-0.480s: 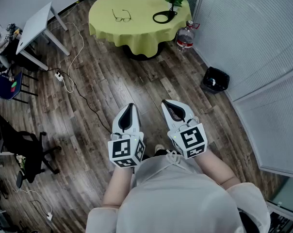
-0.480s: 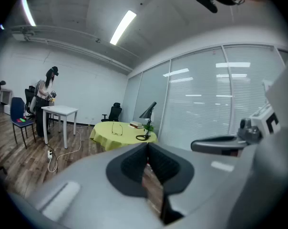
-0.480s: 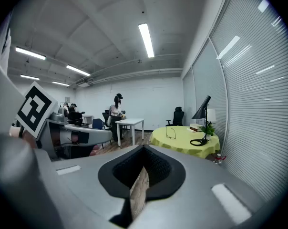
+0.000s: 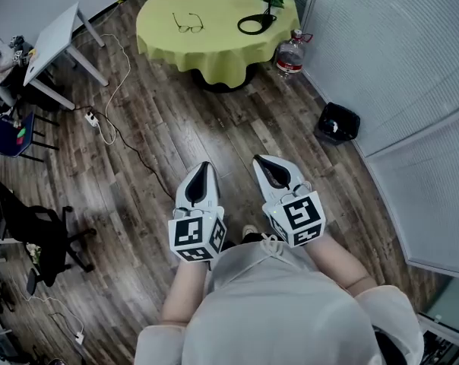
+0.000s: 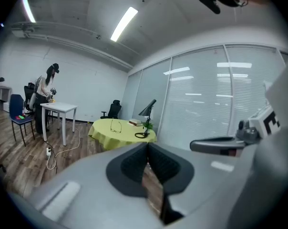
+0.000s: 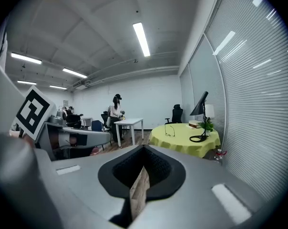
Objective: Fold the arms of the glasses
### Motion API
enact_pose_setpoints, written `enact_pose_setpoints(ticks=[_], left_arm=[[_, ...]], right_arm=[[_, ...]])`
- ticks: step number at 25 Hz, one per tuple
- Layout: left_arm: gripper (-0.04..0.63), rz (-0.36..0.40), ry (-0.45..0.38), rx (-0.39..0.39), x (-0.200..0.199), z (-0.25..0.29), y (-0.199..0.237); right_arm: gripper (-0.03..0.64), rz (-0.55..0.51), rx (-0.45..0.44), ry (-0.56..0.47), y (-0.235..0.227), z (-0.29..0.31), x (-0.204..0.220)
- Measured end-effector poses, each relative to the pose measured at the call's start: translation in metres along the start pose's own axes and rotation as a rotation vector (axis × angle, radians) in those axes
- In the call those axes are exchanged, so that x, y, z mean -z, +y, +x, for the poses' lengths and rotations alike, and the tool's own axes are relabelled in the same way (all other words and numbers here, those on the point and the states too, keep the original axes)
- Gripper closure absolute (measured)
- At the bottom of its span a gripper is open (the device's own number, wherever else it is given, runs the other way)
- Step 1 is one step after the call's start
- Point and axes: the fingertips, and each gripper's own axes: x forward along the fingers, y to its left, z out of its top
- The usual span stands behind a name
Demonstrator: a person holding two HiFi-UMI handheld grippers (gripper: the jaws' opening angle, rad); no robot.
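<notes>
The thin-framed glasses point(image 4: 188, 23) lie with arms spread on a round table under a yellow-green cloth point(image 4: 214, 52), far across the room. They also show small in the left gripper view as glasses point(image 5: 115, 126) and in the right gripper view as glasses point(image 6: 169, 130). Both grippers are held close to the person's body over the wooden floor, well short of the table. My left gripper point(image 4: 202, 167) is shut with nothing in it. Beside it, my right gripper point(image 4: 261, 160) is shut and empty too. Both point toward the table.
On the table stand a black desk lamp point(image 4: 256, 6) and a small plant. A water bottle point(image 4: 290, 58) and a black bin point(image 4: 337, 124) sit by the blinds at the right. A white desk point(image 4: 55, 40), a cable with power strip point(image 4: 96, 120) and chairs lie left. A person point(image 5: 46, 97) stands at the desk.
</notes>
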Motion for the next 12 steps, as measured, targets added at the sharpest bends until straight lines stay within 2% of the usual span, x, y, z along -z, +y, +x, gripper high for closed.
enact_pose_setpoints(ticks=[6,12], left_arm=[[0.589,0.005,0.02,-0.001,0.0,0.012,0.008],[0.589,-0.036,0.027,0.011,-0.007,0.042,0.054]], right_arm=[[0.618,0.046,-0.015,0.038,-0.008,0.016,0.01],[0.618,0.042,-0.014,0.058,-0.005,0.066,0.007]])
